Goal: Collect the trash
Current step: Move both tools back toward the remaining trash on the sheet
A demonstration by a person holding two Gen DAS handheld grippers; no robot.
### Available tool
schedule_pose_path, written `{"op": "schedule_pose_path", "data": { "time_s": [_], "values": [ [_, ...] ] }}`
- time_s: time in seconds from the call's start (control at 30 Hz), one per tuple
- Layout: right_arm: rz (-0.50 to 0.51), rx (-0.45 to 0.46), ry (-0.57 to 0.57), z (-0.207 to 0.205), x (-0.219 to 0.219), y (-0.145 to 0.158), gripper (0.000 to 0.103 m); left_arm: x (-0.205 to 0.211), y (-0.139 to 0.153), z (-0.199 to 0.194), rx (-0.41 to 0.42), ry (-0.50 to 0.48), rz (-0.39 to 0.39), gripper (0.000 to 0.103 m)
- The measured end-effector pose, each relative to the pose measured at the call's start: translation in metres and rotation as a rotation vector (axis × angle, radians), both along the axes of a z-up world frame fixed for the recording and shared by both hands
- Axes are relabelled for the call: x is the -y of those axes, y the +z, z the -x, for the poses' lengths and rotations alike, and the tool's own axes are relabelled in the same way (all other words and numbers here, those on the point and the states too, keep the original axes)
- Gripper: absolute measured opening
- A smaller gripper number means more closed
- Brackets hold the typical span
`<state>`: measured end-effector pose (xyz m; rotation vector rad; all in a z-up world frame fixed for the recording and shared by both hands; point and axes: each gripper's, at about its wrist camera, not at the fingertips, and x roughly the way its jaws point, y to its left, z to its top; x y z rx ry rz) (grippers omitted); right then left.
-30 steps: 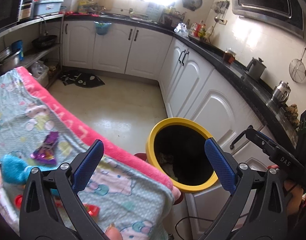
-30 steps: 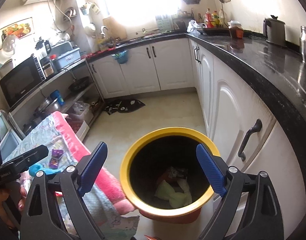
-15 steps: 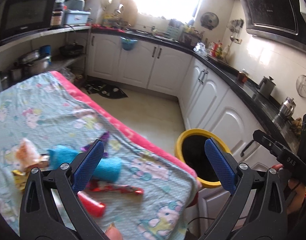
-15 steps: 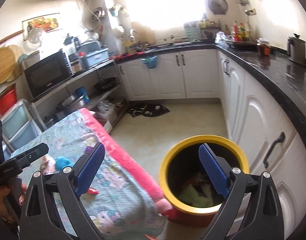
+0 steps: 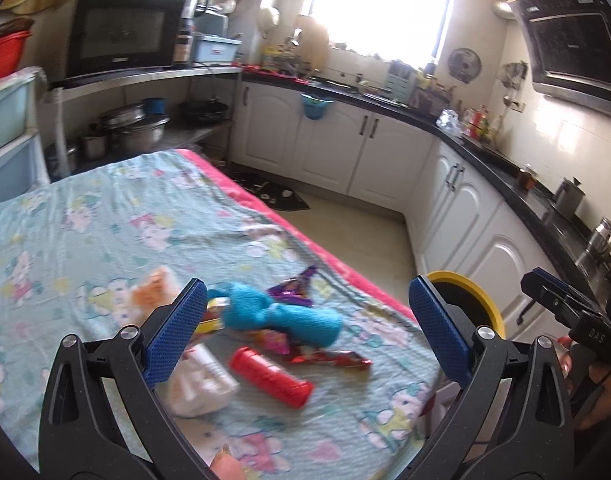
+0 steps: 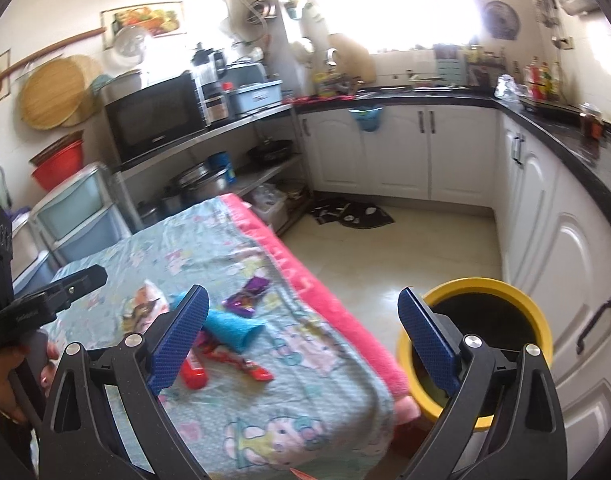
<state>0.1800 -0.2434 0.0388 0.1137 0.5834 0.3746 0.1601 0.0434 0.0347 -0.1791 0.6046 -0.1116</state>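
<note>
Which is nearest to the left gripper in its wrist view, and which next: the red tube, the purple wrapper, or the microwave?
From the left gripper:
1. Red tube, lying on the cloth below the open fingers.
2. Purple wrapper, beyond the blue cloth.
3. Microwave, on the far shelf, upper left.

Right gripper [image 6: 303,334] agape above cloth [image 6: 265,376] (yellow bin [image 6: 543,324] beside)

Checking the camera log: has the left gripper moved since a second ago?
Yes. The left gripper has pulled back from the yellow bin and now faces the trash on the table.
</note>
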Motion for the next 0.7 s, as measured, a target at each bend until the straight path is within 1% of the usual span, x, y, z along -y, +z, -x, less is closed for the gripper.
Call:
{"op": "schedule_pose_path", "data": {
  "time_s": [0.1, 0.37, 0.4, 0.7],
  "values": [
    [0.012, -0.002, 0.045, 0.001, -0.018, -0.001, 0.093, -0.017, -0.003, 0.006, -0.012, 0.038, -0.024, 0.092],
    [0.034, -0.011, 0.164, 0.001, -0.067, -0.004, 0.093, -0.06, -0.017, 0.027, -0.042, 0.13, -0.055, 0.092],
    [0.04, -0.01, 0.18, 0.002, -0.074, -0.004, 0.093, -0.067, -0.019, 0.03, -0.048, 0.139, -0.05, 0.092],
    [0.071, -0.017, 0.277, 0.008, -0.114, -0.01, 0.093, -0.097, -0.029, 0.051, -0.068, 0.189, -0.075, 0.092]
  ]
}}
